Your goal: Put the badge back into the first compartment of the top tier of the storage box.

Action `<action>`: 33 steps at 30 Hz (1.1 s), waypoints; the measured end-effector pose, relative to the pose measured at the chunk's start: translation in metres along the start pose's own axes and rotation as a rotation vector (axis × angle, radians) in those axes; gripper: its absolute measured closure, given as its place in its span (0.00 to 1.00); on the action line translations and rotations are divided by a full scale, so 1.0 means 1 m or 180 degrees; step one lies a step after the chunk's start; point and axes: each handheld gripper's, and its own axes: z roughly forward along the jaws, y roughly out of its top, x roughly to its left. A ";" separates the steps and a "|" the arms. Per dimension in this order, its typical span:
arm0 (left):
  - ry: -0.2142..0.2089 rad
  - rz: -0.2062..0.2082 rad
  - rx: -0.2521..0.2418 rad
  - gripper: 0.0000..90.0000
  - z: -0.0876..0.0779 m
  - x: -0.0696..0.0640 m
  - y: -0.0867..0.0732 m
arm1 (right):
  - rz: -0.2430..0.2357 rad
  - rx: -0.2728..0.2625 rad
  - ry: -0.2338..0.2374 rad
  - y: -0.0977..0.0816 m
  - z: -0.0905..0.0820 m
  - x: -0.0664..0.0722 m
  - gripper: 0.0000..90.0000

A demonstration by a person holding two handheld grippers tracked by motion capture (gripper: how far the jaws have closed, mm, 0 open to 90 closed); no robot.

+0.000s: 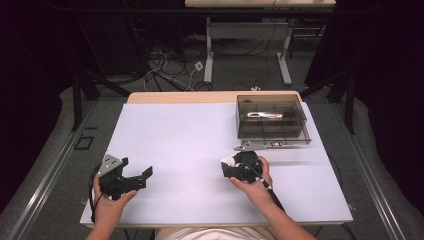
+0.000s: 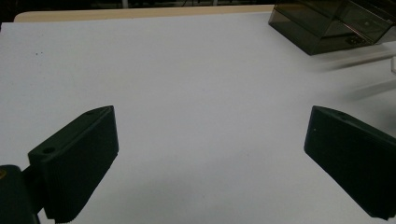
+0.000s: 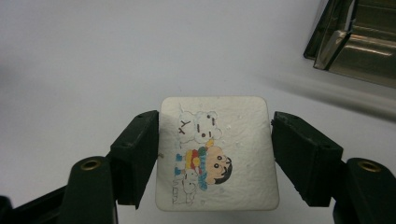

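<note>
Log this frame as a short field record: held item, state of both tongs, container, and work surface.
held item: white square coaster with a cartoon print, flat between the jaws
right tongs: shut on the coaster's two side edges
left tongs: open, nothing between the jaws, over bare table
container: smoky transparent box, far right of the table, apart from both tongs
work surface: white table
</note>
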 end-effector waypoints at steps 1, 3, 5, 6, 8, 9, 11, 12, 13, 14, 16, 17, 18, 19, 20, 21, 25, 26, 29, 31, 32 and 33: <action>0.0000 -0.0001 -0.0001 0.03 0.000 0.000 0.000 | 0.0010 -0.0011 -0.0004 0.001 -0.001 -0.001 0.37; -0.0009 -0.0008 0.0009 0.03 0.000 0.000 0.000 | 0.0015 -0.0022 -0.0012 0.003 -0.003 -0.003 0.37; -0.0011 -0.0005 0.0010 0.03 0.000 -0.001 0.000 | 0.0066 -0.0040 -0.0018 0.005 -0.005 -0.005 0.37; 0.0000 0.0013 0.0009 0.03 0.000 0.000 0.000 | 0.0065 -0.0043 -0.0032 0.006 -0.005 -0.006 0.37; -0.0001 0.0010 0.0009 0.03 0.000 0.000 0.000 | 0.0074 -0.0057 -0.0040 0.008 -0.007 -0.010 0.37; -0.0009 -0.0008 0.0008 0.03 0.000 0.000 0.000 | 0.0101 -0.0068 -0.0047 0.010 -0.007 -0.011 0.37; -0.0001 0.0010 0.0015 0.03 0.000 0.000 0.000 | 0.0138 -0.0077 -0.0039 0.012 -0.008 -0.014 0.37; -0.0002 0.0006 0.0015 0.03 0.000 0.000 0.000 | 0.0149 -0.0079 -0.0044 0.013 -0.008 -0.015 0.37; -0.0011 -0.0011 0.0012 0.03 0.000 0.000 0.000 | 0.0170 -0.0079 -0.0046 0.014 -0.009 -0.017 0.37; -0.0009 -0.0001 0.0007 0.03 0.000 0.000 0.000 | 0.0174 -0.0089 -0.0060 0.016 -0.009 -0.018 0.37; -0.0009 -0.0017 0.0008 0.03 0.000 0.000 0.000 | 0.0188 -0.0098 -0.0067 0.018 -0.010 -0.020 0.37; -0.0010 -0.0017 0.0006 0.03 0.000 0.000 0.000 | 0.0182 -0.0091 -0.0076 0.019 -0.010 -0.021 0.37; -0.0010 -0.0022 0.0009 0.03 0.000 0.000 0.000 | 0.0175 -0.0108 -0.0080 0.020 -0.010 -0.022 0.37; -0.0009 -0.0024 0.0010 0.03 0.000 0.000 0.000 | 0.0191 -0.0109 -0.0084 0.021 -0.010 -0.023 0.37; -0.0010 -0.0022 0.0011 0.03 0.000 0.000 0.000 | 0.0187 -0.0107 -0.0095 0.023 -0.011 -0.024 0.37; -0.0001 0.0003 0.0013 0.03 0.000 0.000 0.000 | 0.0198 -0.0118 -0.0101 0.024 -0.010 -0.025 0.37; -0.0003 -0.0002 0.0015 0.03 0.000 0.000 0.000 | 0.0195 -0.0114 -0.0141 0.028 -0.011 -0.028 0.37; -0.0009 -0.0025 0.0011 0.03 0.000 0.000 0.000 | 0.0208 -0.0131 -0.0140 0.029 -0.011 -0.029 0.37; -0.0009 -0.0022 0.0007 0.03 0.000 0.000 0.000 | 0.0234 -0.0127 -0.0152 0.033 -0.011 -0.031 0.37; -0.0010 -0.0023 0.0008 0.03 0.000 0.000 0.000 | 0.0219 -0.0133 -0.0173 0.034 -0.011 -0.032 0.37; -0.0010 -0.0021 0.0010 0.03 0.000 0.000 0.000 | 0.0223 -0.0125 -0.0178 0.036 -0.011 -0.032 0.37; -0.0008 -0.0022 0.0010 0.03 0.000 0.000 0.000 | 0.0216 -0.0129 -0.0186 0.036 -0.011 -0.033 0.37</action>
